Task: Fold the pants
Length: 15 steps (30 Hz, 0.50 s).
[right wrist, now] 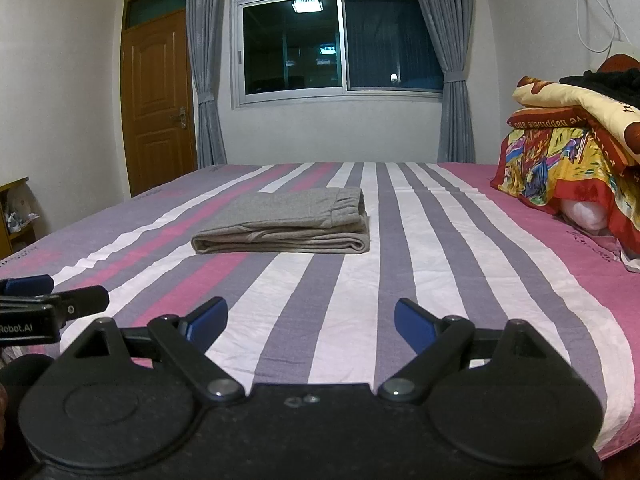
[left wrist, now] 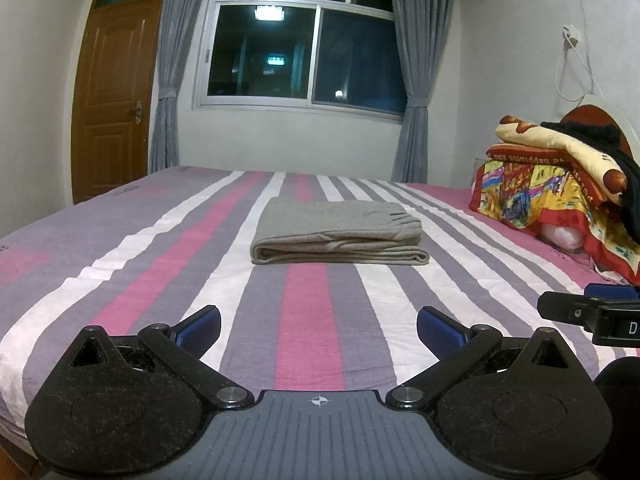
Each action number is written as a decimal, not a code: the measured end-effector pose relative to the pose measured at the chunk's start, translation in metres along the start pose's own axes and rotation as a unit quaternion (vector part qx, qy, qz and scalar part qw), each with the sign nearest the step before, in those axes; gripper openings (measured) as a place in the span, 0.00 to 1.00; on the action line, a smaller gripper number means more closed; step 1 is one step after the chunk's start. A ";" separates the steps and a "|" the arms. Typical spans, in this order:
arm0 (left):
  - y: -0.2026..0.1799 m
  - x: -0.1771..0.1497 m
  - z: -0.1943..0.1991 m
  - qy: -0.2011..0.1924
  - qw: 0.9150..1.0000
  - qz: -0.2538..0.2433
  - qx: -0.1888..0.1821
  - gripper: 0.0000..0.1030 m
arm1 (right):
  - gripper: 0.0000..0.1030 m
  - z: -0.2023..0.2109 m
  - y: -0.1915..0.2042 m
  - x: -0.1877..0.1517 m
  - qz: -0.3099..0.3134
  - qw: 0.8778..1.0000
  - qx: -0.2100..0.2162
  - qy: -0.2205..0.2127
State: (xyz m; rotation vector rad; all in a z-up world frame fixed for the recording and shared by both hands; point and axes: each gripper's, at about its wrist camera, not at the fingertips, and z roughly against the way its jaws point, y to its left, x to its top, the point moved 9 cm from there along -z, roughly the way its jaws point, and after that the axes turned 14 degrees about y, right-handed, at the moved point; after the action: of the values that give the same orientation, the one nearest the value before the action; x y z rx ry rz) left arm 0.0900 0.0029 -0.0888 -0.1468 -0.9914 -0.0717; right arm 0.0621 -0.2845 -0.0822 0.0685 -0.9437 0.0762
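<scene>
Looking at the bed, you are seeing a job that appears finished: the grey pants are lying in a neat, flat stack of several layers near the middle of the striped sheet, edges lined up and the elastic waistband showing on top at the right side in the right wrist view. Nothing seems to be hanging loose, so I am judging that no fold is left; at most you are checking the result or backing away.

You are holding both tools low over the near part of the bed, well apart from the pants. The left gripper is standing with its blue pads spread wide and nothing between them. The right gripper is likewise spread wide and empty.

Around you, the room is showing a dark window with grey curtains tied back, a brown door on the left, and a pile of colourful bedding sitting at the right side of the bed, clear of the pants. A white cable is hanging on the right wall.
</scene>
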 end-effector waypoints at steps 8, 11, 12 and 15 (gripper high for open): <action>0.001 0.000 -0.001 -0.001 1.000 0.000 0.000 1.00 | 0.87 0.000 0.000 0.000 0.000 1.000 0.000 0.000; 0.001 0.000 -0.001 -0.001 1.000 -0.001 0.000 1.00 | 0.88 0.000 0.000 0.000 0.001 1.000 0.000 0.001; 0.001 0.000 -0.001 -0.001 1.000 -0.001 -0.001 1.00 | 0.88 0.000 0.000 0.000 0.001 1.000 0.000 0.001; 0.000 0.000 -0.001 -0.001 1.000 0.000 0.000 1.00 | 0.88 0.000 0.000 0.000 0.001 1.000 0.000 0.001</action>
State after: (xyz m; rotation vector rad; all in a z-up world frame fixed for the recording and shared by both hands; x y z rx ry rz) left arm 0.0908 0.0033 -0.0895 -0.1468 -0.9936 -0.0725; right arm 0.0622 -0.2846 -0.0822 0.0673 -0.9422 0.0770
